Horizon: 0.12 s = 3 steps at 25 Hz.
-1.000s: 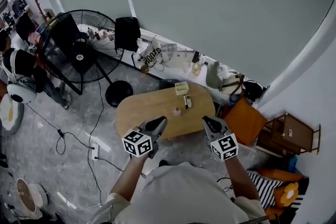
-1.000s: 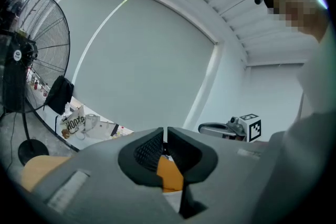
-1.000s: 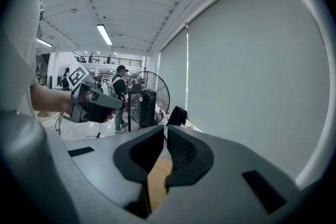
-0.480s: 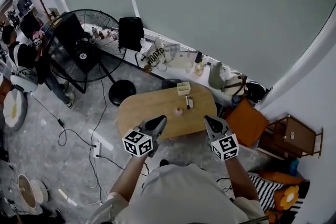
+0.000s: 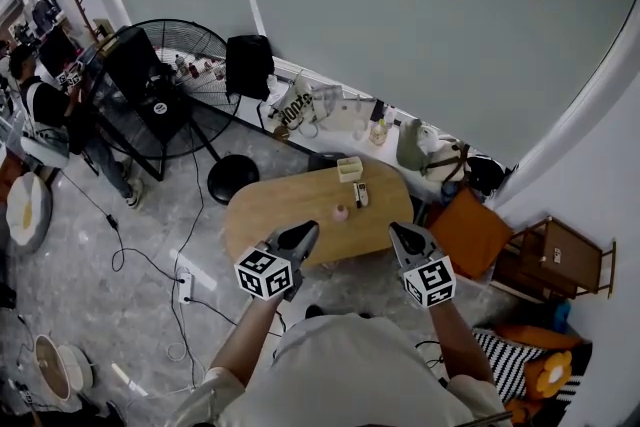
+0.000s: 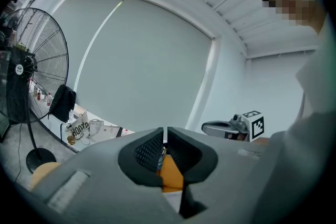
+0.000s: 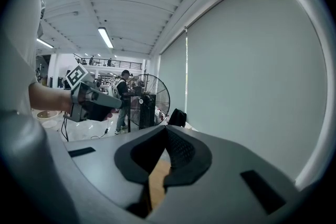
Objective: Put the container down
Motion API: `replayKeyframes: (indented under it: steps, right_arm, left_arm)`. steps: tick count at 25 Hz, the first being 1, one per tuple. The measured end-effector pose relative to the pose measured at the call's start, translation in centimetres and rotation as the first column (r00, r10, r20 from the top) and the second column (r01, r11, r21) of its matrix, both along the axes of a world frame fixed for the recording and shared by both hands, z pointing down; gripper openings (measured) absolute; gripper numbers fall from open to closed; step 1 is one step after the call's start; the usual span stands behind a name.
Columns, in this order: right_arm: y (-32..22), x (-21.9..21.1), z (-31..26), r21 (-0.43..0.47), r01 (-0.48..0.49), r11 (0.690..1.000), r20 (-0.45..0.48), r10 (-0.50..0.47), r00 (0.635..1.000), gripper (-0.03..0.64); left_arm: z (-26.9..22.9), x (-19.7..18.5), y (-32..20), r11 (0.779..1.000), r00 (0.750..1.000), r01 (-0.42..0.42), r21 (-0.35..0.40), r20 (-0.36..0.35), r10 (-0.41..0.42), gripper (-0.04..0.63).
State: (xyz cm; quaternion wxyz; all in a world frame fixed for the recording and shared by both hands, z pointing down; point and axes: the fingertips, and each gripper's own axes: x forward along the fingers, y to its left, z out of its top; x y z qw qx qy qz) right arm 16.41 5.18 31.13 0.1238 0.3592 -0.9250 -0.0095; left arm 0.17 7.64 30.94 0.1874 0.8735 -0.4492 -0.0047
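Observation:
A small beige container (image 5: pixel 347 168) stands at the far edge of the oval wooden table (image 5: pixel 270 210). Nearer on the table lie a small pink object (image 5: pixel 340 212) and a dark remote-like item (image 5: pixel 358 195). My left gripper (image 5: pixel 306 232) (image 6: pixel 164 131) hovers over the table's near edge, shut, with nothing between its pads. Over the near right corner my right gripper (image 5: pixel 397 230) (image 7: pixel 167 131) is also shut and empty. Each gripper shows in the other's view, held in the air: the right gripper (image 6: pixel 206 127) and the left gripper (image 7: pixel 119 104).
A large black floor fan (image 5: pixel 150 95) and a black stool (image 5: pixel 232 177) stand left of the table. An orange chair (image 5: pixel 468 230) and a wooden side table (image 5: pixel 560 255) are on the right. Bags and bottles crowd the window ledge (image 5: pixel 330 110). Cables and a power strip (image 5: pixel 182 288) lie on the floor.
Both grippers hold nearly the same place over the table's near edge. The head view has shifted slightly, and a person at the far left has moved.

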Motion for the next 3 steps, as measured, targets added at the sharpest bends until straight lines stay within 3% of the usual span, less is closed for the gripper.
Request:
replayKeyframes:
  steps: [3]
  right_arm:
    - [0.54, 0.07, -0.03, 0.001, -0.004, 1.0, 0.001, 0.004, 1.0, 0.003]
  left_arm:
    - [0.07, -0.19, 0.55, 1.0, 1.0, 0.002, 0.001, -0.001, -0.002, 0.035]
